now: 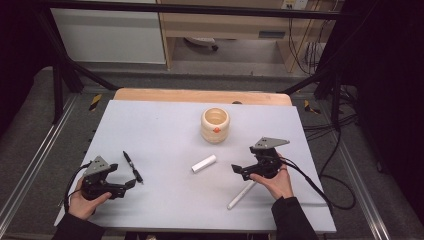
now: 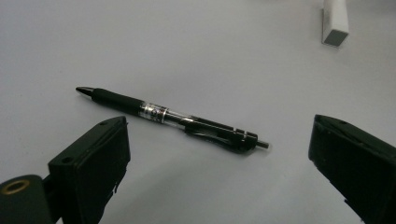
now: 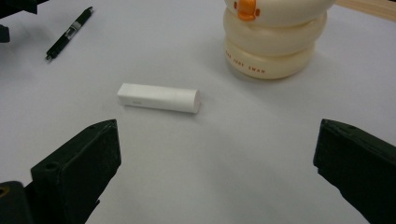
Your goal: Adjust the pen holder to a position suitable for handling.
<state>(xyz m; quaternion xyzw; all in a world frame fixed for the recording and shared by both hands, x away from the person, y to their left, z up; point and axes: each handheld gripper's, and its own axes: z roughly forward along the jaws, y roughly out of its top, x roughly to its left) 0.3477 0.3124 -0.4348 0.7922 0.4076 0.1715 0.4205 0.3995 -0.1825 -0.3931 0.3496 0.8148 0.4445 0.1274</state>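
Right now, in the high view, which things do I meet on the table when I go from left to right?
left gripper → black pen → white block → cream cup → right gripper. The white stick near the right hand overlaps these in left-right position, so I leave it out.

High view overlooks table [image 1: 165, 195]; gripper views skim it (sharing pen [image 2: 168, 115])

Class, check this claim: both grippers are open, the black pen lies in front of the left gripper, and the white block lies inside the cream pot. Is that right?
Not quite. The white block lies flat on the table, apart from the cream pot, not inside it; the right gripper view shows this. The rest holds: the left gripper and right gripper are open, and the black pen lies before the left one.
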